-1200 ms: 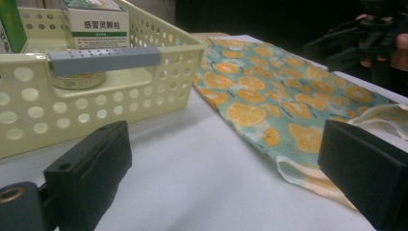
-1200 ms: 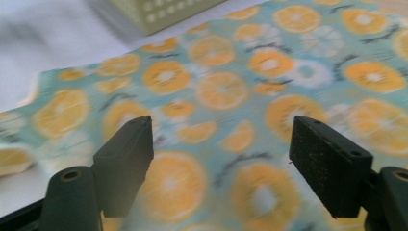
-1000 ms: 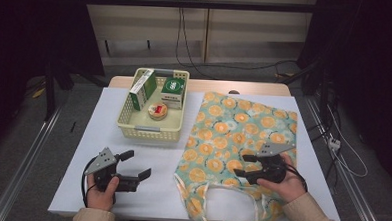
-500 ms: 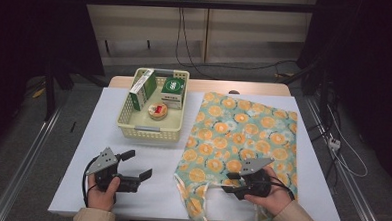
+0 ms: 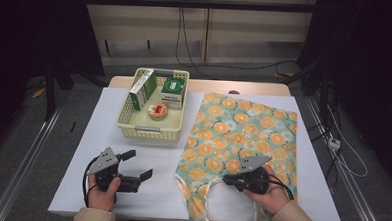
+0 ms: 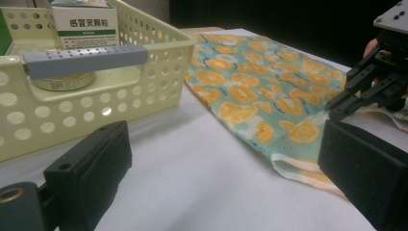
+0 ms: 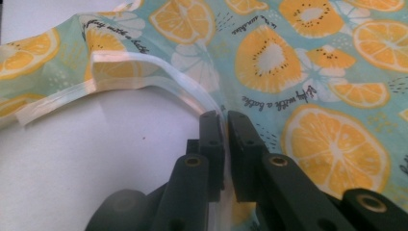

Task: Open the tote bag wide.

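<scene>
Tote bag (image 5: 242, 142), teal fabric with orange-slice print, is lying flat on the white table cover (image 5: 108, 131), right half of the table, just right of the basket (image 5: 150, 132), its pale handle strap (image 7: 159, 82) looping at the near edge toward the person.

Right gripper (image 5: 231, 180) is sitting low on the near end of the bag at the handle opening. Its jaws have just been closing and are now standing nearly together in the right gripper view, pinching the pale strap edge of the bag between the pads (image 7: 215, 144). The right hand (image 5: 268, 191) is wrapping the gripper body, sleeve coming in from the bottom.

Left gripper (image 5: 139, 165) is resting on the bare table cover to the left of the bag, well apart from it, jaws spread wide with nothing between them; in the left gripper view the two black jaws are framing the basket and the bag edge. Left hand (image 5: 103, 191) is gripping it from below.

Basket, pale yellow and perforated, is standing at the far middle of the table, holding two green-and-white boxes (image 5: 173, 92) upright and a small round tin (image 5: 158, 111).
</scene>
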`<state>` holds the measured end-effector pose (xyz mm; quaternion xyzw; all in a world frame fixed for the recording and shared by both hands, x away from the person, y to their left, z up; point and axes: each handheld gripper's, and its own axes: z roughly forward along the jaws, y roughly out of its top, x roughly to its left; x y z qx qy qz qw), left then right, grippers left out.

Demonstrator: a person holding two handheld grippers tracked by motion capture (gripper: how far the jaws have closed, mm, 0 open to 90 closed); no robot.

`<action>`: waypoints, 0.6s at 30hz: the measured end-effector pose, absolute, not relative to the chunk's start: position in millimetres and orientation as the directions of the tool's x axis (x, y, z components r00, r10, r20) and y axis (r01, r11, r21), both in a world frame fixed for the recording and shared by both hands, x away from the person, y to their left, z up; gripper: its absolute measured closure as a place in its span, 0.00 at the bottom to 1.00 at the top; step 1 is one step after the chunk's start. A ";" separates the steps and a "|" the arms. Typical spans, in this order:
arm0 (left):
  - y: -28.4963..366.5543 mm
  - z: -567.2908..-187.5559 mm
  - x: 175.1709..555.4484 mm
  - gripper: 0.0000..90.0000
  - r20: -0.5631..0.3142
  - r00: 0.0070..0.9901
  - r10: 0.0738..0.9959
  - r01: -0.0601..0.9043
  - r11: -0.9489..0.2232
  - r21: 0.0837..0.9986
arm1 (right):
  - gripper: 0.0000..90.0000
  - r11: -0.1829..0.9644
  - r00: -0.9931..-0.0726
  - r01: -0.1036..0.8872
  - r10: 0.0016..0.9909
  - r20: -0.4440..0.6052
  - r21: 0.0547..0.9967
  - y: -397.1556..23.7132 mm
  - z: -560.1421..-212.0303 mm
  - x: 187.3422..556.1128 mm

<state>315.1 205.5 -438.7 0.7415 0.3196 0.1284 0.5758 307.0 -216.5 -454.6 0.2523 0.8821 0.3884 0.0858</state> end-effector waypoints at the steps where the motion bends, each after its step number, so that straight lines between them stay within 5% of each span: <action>1: 205.6 -438.7 315.1 0.05 -0.179 0.763 0.621 0.327 -0.132 0.936 | 0.98 0.565 -0.858 0.381 0.511 0.052 0.732 -216.8 -454.1 309.0; 18: 207.5 -440.2 315.8 0.05 -0.187 0.759 0.623 0.334 -0.127 0.934 | 1.00 0.444 -0.757 0.477 0.646 0.098 0.758 -224.3 -452.0 367.8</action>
